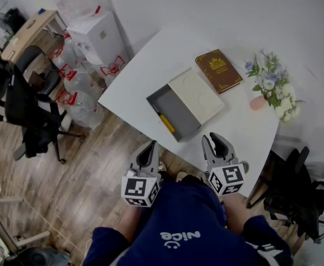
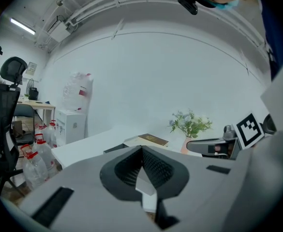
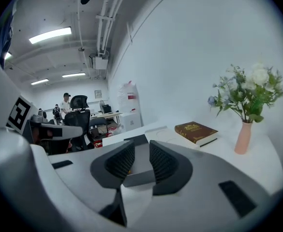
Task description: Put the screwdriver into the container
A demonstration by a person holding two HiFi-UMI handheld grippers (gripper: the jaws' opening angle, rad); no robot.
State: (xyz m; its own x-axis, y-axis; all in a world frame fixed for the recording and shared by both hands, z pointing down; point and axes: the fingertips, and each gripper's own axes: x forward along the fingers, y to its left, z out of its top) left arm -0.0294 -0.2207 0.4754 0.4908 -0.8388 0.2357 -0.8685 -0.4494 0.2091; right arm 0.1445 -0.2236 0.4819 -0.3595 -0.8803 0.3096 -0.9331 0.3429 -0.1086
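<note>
A yellow screwdriver [image 1: 166,123] lies inside the grey container [image 1: 157,101], in the part left uncovered by its cream lid [image 1: 198,96]. The container sits near the table's front edge. Both grippers hang short of that edge, close to the person's body. My left gripper [image 1: 149,146] [image 2: 142,151] is shut, its pads meeting at the tips with nothing between them. My right gripper [image 1: 216,139] [image 3: 142,151] stands open with a narrow empty gap, pointing at the container [image 3: 136,140].
A brown book [image 1: 219,70] [image 3: 196,131] lies beyond the container. A pink vase of flowers [image 1: 257,102] [image 3: 243,137] stands at the table's right. Black office chairs [image 1: 29,110], water bottles [image 1: 78,87] and a white box [image 1: 101,35] are on the floor to the left.
</note>
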